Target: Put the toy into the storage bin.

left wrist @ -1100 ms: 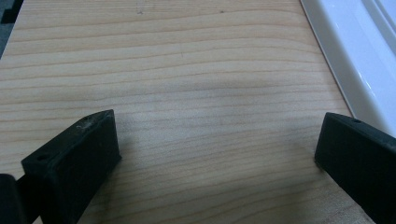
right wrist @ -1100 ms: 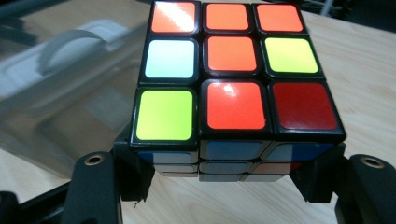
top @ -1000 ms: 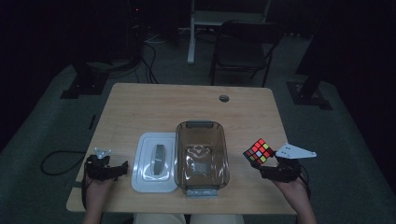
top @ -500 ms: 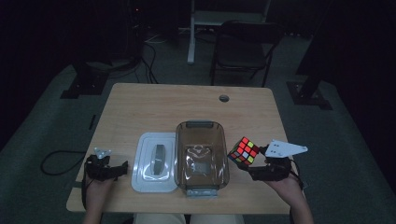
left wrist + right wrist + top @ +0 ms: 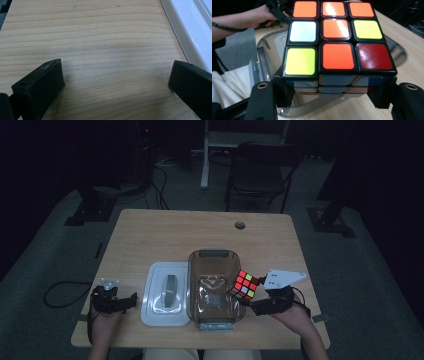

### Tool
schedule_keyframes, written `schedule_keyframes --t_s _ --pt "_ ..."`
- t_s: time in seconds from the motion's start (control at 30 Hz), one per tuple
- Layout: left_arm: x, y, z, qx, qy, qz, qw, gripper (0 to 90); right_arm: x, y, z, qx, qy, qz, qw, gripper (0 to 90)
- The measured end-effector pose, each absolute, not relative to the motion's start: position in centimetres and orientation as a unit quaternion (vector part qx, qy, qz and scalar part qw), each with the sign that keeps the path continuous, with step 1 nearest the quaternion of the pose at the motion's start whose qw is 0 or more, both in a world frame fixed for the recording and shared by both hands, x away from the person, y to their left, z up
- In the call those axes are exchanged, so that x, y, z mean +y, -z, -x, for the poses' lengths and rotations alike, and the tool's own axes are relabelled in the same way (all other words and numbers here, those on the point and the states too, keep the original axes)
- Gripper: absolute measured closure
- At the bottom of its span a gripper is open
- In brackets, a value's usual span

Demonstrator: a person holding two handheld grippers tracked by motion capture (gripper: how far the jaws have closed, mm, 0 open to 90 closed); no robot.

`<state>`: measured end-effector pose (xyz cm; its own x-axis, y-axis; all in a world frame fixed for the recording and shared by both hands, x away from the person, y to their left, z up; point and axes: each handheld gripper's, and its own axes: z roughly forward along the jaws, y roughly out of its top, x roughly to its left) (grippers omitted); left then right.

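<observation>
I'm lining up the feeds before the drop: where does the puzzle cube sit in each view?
High view: the puzzle cube is right of centre, held by the right gripper over the right rim of the clear tub.
Left gripper view: wood table and the white lid's edge at right; not the cube.
Right gripper view: cube centre, between the fingers.
Shared landmark: the clear tub, behind the cube.
</observation>
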<state>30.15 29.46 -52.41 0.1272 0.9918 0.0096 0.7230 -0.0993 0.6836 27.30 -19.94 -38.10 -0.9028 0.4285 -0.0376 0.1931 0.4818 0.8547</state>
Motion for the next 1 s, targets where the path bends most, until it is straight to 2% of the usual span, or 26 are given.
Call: schedule_keyframes --t_s 1.0 --pt "29.5 52.4 -30.1 0.613 -0.246 -0.699 0.273 0.5 -13.2 38.8 -29.5 0.924 -0.363 -0.102 0.066 33.9"
